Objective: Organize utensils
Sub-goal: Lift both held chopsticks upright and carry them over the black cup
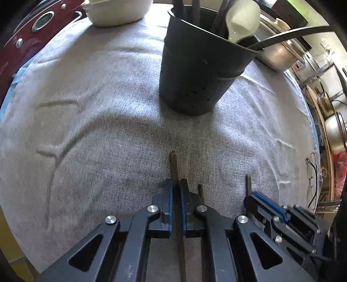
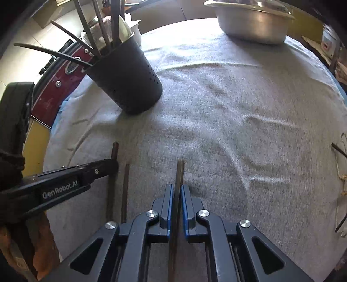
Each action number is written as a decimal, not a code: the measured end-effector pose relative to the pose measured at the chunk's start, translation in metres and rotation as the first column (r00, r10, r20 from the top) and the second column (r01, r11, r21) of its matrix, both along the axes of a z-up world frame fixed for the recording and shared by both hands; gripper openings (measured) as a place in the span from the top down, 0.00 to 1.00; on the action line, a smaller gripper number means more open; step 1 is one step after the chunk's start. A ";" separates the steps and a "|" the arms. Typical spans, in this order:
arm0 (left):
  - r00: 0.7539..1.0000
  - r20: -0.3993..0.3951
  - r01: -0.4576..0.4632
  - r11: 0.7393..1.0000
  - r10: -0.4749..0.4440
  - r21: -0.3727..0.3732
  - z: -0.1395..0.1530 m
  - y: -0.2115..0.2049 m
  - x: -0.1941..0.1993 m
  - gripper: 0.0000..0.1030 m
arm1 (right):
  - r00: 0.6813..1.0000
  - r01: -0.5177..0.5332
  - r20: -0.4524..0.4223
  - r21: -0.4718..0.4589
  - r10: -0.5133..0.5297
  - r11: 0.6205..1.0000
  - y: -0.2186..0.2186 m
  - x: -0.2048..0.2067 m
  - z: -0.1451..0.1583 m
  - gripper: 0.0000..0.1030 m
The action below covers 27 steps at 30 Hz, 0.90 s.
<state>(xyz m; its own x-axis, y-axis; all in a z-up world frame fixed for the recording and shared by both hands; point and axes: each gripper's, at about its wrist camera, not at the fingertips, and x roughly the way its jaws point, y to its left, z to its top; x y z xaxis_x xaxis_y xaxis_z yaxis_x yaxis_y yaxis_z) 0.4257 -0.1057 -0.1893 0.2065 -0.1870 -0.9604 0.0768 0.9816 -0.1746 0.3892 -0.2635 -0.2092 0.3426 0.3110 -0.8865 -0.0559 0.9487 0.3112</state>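
Note:
A black utensil holder (image 1: 195, 71) stands on the grey cloth ahead of me, with several dark handles and a white spoon (image 1: 243, 19) in it; it also shows in the right wrist view (image 2: 128, 80) at upper left. My left gripper (image 1: 177, 186) is shut on a dark utensil handle (image 1: 173, 164) lying on the cloth. My right gripper (image 2: 177, 191) is shut on another dark utensil handle (image 2: 180, 171). A third thin handle (image 2: 125, 186) lies between them. The right gripper shows in the left wrist view (image 1: 260, 199), the left in the right wrist view (image 2: 108, 167).
A white bowl (image 1: 117, 10) sits at the far left of the round table. A metal pot (image 2: 253, 21) stands at the back. A red appliance (image 2: 63, 86) stands beside the table edge. Eyeglasses (image 2: 340, 173) lie at the right edge of the cloth.

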 end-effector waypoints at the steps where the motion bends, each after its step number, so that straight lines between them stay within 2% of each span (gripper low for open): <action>1: 1.000 0.005 0.005 1.000 -0.005 -0.009 0.000 0.001 0.000 0.93 | 1.000 -0.006 0.000 -0.006 0.006 1.000 0.001 0.002 0.000 0.90; 6: 0.999 0.021 -0.041 0.999 0.041 -0.012 0.002 0.022 -0.010 0.94 | 1.000 -0.017 -0.018 -0.049 0.016 0.999 0.009 0.005 0.003 0.90; 9: 0.996 0.026 -0.087 0.995 0.088 -0.045 0.005 0.039 -0.020 0.95 | 1.000 -0.022 -0.017 -0.096 0.020 0.995 0.018 0.005 0.005 0.90; 14: 0.984 0.116 -0.118 0.986 0.132 -0.121 0.039 0.066 -0.044 0.95 | 1.000 -0.014 0.015 -0.186 0.017 0.982 0.039 0.001 0.009 0.91; 18: 0.967 0.199 -0.128 0.980 0.158 -0.154 0.074 0.076 -0.061 0.95 | 0.997 0.057 0.055 -0.130 -0.050 0.990 0.030 -0.011 0.015 0.94; 20: 0.960 0.227 -0.127 0.978 0.163 -0.164 0.089 0.074 -0.071 0.95 | 0.990 0.104 0.101 -0.080 -0.096 0.991 0.019 -0.022 0.030 0.94; 23: 0.948 0.269 -0.124 0.975 0.171 -0.183 0.106 0.080 -0.082 0.95 | 0.973 0.143 0.192 -0.063 -0.128 0.988 0.009 -0.044 0.059 0.94; 27: 0.927 0.335 -0.119 0.979 0.170 -0.168 0.129 0.082 -0.100 0.95 | 0.937 0.185 0.308 -0.036 -0.165 0.982 -0.004 -0.072 0.096 0.94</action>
